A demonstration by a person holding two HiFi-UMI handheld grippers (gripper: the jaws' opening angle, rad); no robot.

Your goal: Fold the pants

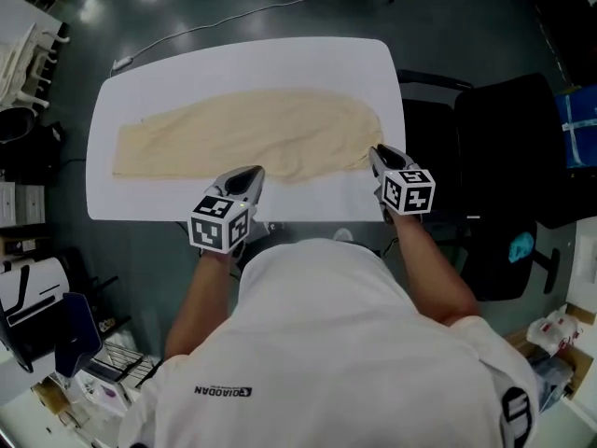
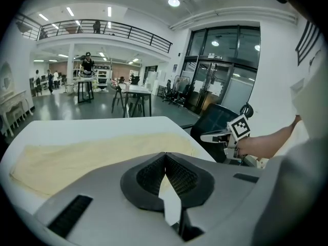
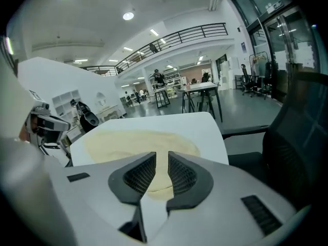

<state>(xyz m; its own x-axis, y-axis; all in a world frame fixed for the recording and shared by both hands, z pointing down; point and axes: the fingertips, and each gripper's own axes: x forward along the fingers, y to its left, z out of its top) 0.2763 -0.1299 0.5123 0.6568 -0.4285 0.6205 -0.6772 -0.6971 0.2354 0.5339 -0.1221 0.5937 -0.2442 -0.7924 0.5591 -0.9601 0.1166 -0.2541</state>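
Observation:
Beige pants [image 1: 252,133] lie flat and lengthwise across the white table [image 1: 233,63]. Both grippers hover over the table's near edge. My left gripper [image 1: 250,175] sits just short of the pants' near hem around the middle, its jaw tips touching and nothing between them [image 2: 165,155]. My right gripper [image 1: 376,154] is at the pants' right end, jaws a little apart and empty [image 3: 162,155], with the beige cloth [image 3: 138,142] below and ahead of them. The left gripper view shows the pants [image 2: 77,155] stretching away to the left, and the right gripper [image 2: 225,135] off to the right.
A black office chair [image 1: 508,147] stands close to the table's right side. A white cable [image 1: 224,21] runs over the dark floor behind the table. Shelves and boxes [image 1: 37,297] crowd the left side by the person's arm.

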